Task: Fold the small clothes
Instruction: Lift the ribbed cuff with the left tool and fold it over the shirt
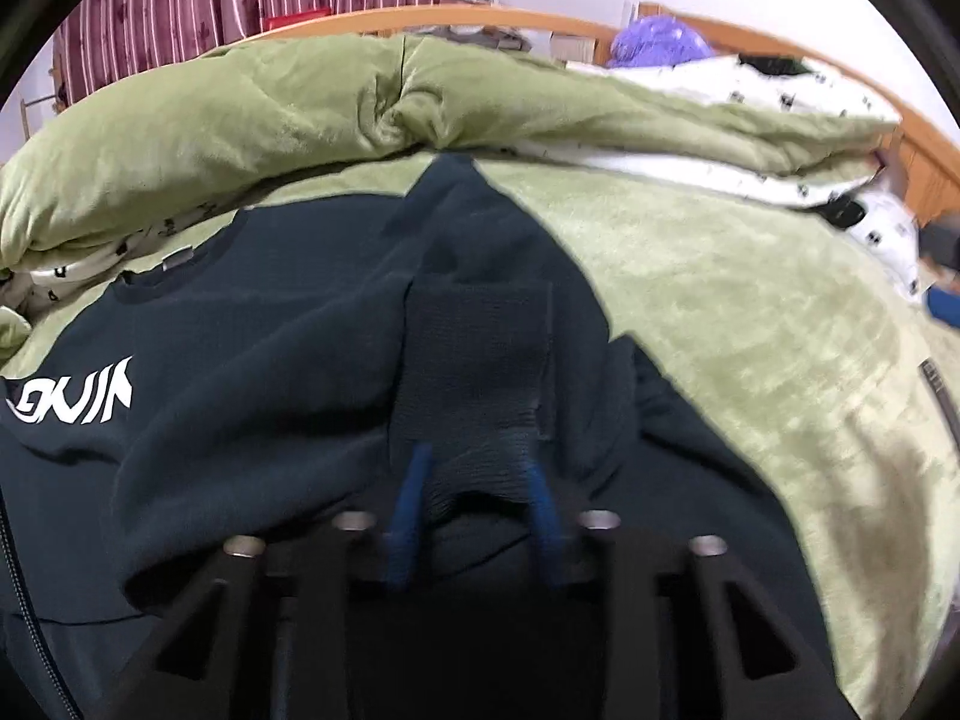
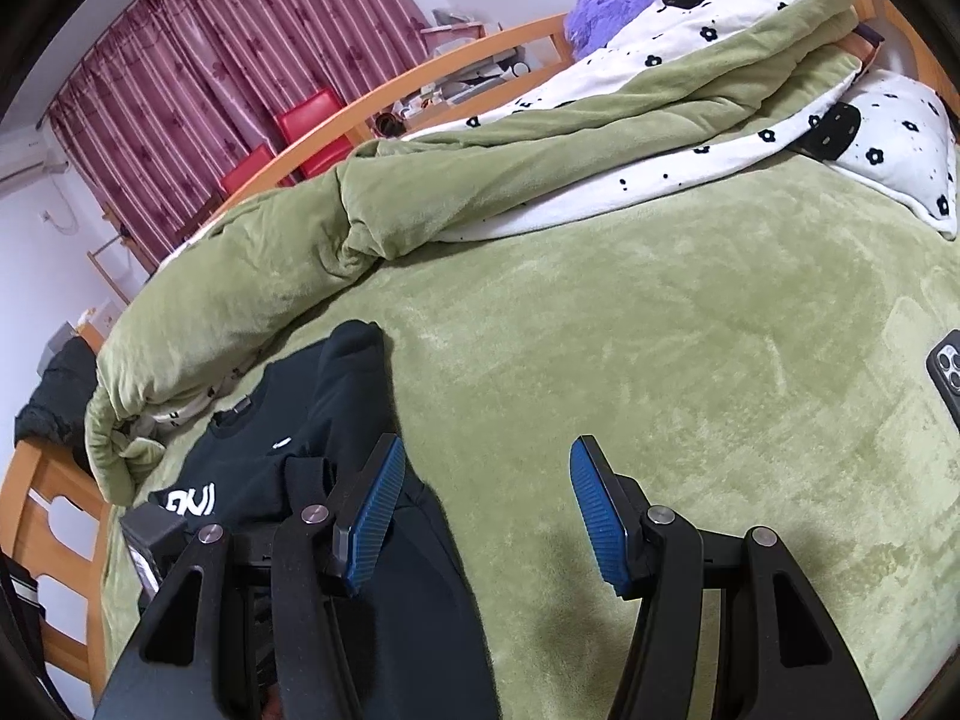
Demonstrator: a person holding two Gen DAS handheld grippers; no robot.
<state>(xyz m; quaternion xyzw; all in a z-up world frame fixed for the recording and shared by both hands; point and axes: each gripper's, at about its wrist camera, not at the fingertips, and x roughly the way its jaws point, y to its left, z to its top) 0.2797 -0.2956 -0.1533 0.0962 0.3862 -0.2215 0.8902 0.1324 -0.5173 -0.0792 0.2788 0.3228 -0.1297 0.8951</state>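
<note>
A dark navy sweatshirt (image 1: 258, 360) with white lettering lies on the green bed cover. My left gripper (image 1: 477, 480) is shut on the ribbed sleeve cuff (image 1: 480, 360) and holds the sleeve over the sweatshirt's body. In the right wrist view the sweatshirt (image 2: 282, 450) lies at the lower left, and part of the left gripper's body shows beside it. My right gripper (image 2: 480, 516) is open and empty above the green cover, its left finger at the sweatshirt's right edge.
A bunched green and white flowered duvet (image 2: 480, 168) lies along the far side of the bed. A pillow (image 2: 894, 144) is at far right. A phone (image 2: 948, 372) lies at the right edge. The wooden bed frame (image 2: 36, 510) runs around the bed.
</note>
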